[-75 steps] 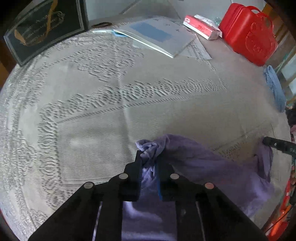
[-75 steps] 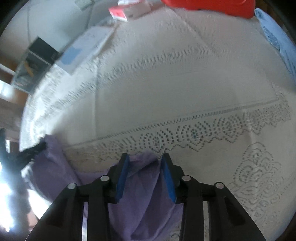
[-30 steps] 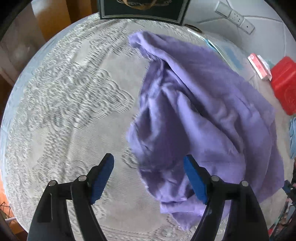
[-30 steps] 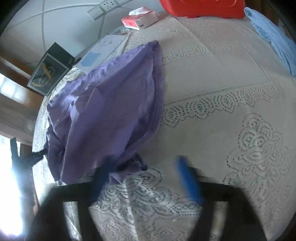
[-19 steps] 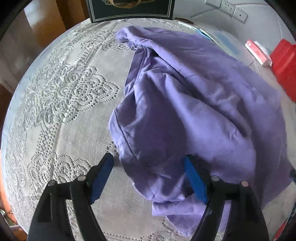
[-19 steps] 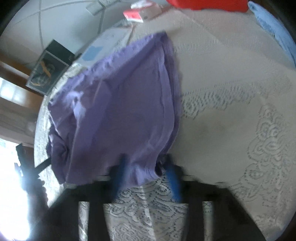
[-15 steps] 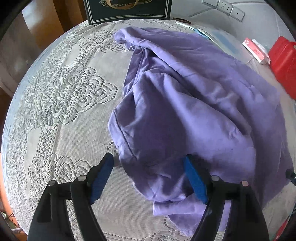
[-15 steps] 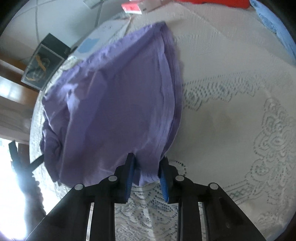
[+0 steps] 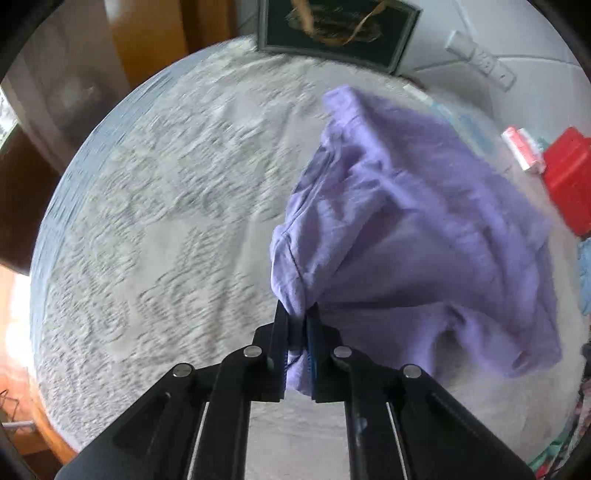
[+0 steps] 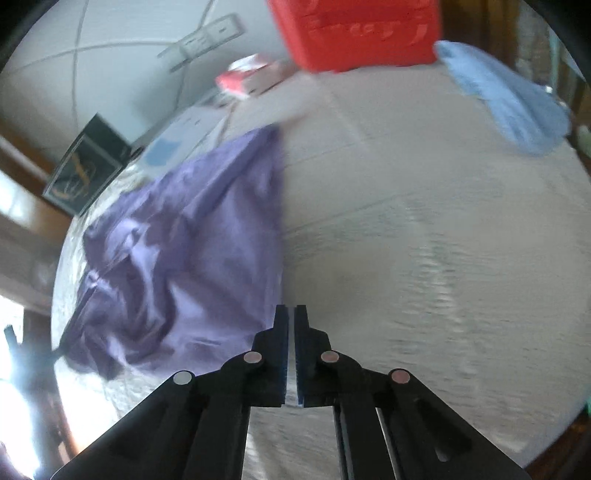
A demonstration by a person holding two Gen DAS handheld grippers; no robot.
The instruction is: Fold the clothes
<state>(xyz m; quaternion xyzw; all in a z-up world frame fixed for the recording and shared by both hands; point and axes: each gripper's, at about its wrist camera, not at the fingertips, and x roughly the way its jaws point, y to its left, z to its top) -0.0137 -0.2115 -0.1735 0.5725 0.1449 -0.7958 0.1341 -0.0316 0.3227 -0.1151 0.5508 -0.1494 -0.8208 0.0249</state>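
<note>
Surface: lace tablecloth (image 9: 155, 229) is covering the table, with a red box (image 10: 354, 33) and blue cloth (image 10: 513, 107) sitting at the far edge.
Shirt: purple shirt (image 9: 417, 236) is lying crumpled across the cloth.
Left gripper (image 9: 298, 325): having gaped wide a second ago, it is now pinching a bunched edge of the shirt.
Right gripper (image 10: 291, 321): jaws are nearly touching; whether fabric is caught between them cannot be told.
Meaning: both corners are probably being taken up again, so spreading or the first fold looks ready to begin.
</note>
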